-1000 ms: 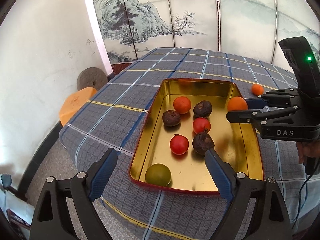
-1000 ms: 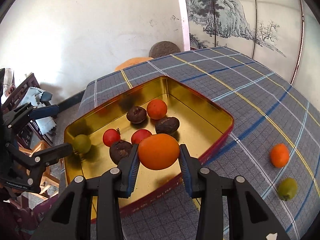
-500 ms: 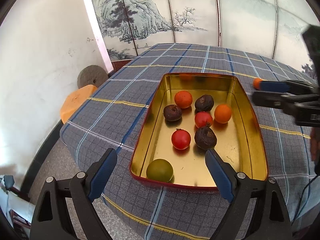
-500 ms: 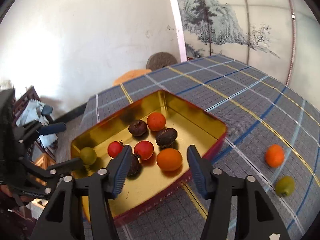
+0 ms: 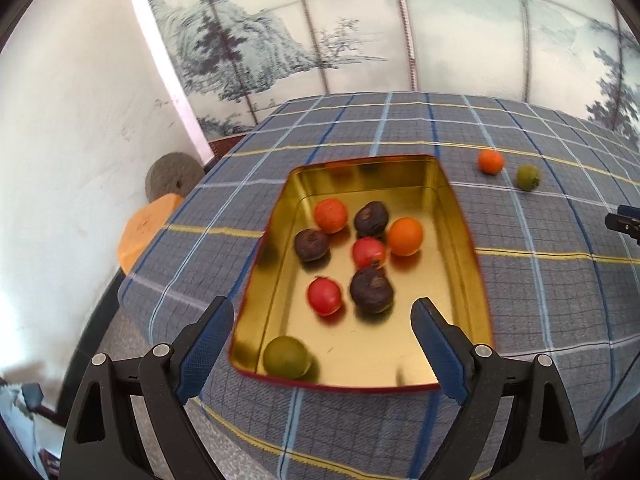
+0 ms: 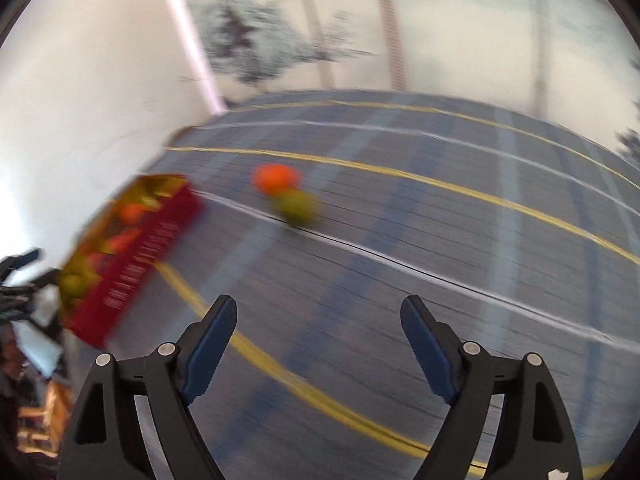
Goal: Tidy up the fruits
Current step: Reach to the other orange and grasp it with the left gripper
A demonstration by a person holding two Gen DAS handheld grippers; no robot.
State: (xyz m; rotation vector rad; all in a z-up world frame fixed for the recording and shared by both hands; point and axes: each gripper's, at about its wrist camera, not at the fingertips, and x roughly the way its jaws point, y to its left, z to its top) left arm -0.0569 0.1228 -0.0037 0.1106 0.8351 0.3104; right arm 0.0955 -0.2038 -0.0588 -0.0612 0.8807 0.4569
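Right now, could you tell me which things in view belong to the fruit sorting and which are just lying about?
Part of the job:
- gold tin with eight fruits inside
- orange fruit on the cloth
- green fruit beside it
- right gripper, open and empty
- left gripper, open

Just lying about:
- round stone disc
- orange stool
- painted screen

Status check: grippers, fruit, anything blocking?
Left gripper open over gold metal tray. Right gripper empty, jaws just opening. Small orange fruit and green fruit loose on plaid tablecloth. Path clear.
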